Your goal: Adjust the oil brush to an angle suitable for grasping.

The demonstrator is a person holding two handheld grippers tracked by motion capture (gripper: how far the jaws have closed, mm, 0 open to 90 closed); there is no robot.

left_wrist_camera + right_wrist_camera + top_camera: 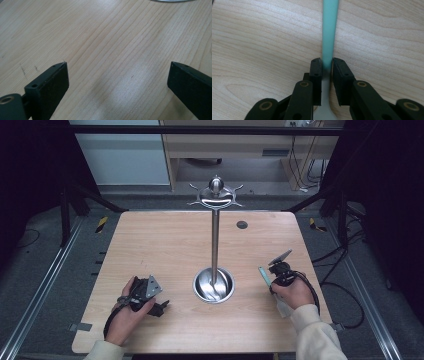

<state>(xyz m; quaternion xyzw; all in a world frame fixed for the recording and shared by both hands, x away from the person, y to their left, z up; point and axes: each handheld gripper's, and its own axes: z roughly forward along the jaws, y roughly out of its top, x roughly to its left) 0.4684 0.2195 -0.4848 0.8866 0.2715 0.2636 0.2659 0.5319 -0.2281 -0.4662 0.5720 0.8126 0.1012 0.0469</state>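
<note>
High view: a steel stand [215, 235] rises from its bowl-shaped base on the wooden table [165, 245], between the left gripper [161, 307] and the right gripper [272, 277].

Left gripper view: jaws spread wide over bare wood.

Right gripper view: jaws clamp a pale green handle [329, 30], perhaps a spoon's, extending ahead of them.

Cream sleeves [314, 335] on both forearms. Left tongs [150, 302] black, grey three-cornered plate [153, 286] on top. Right tongs [327, 65] black: flat jaws, small screw holes, brass-ringed pivots. Black cable [315, 292] loops off.
</note>
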